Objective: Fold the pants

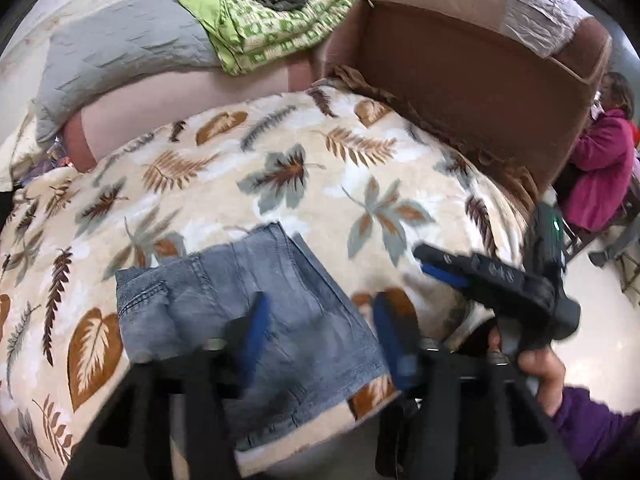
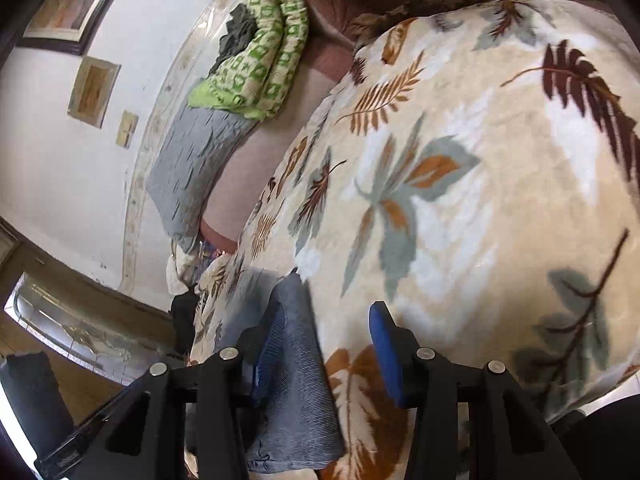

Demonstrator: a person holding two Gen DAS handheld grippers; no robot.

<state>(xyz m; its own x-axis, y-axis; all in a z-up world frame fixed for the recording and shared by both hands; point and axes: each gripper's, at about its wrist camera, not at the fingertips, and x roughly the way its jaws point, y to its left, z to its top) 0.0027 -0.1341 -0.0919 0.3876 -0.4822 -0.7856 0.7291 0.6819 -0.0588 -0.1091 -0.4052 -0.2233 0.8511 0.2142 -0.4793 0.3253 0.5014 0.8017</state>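
Note:
The blue denim pants (image 1: 256, 312) lie folded into a compact rectangle on the leaf-print blanket (image 1: 280, 168) near its front edge. My left gripper (image 1: 320, 332) hovers open just above the pants' right part, holding nothing. My right gripper (image 1: 432, 264) shows in the left wrist view to the right of the pants, held by a hand. In the right wrist view my right gripper (image 2: 328, 344) is open, with the pants (image 2: 296, 380) lying below and between its blue pads, not pinched.
A brown armchair (image 1: 460, 60) stands behind the blanket. A green patterned quilt (image 1: 272, 24) and a grey pillow (image 1: 120, 56) lie at the back. A person in a pink jacket (image 1: 600, 160) sits at the right. The floor (image 1: 600, 320) lies right of the blanket edge.

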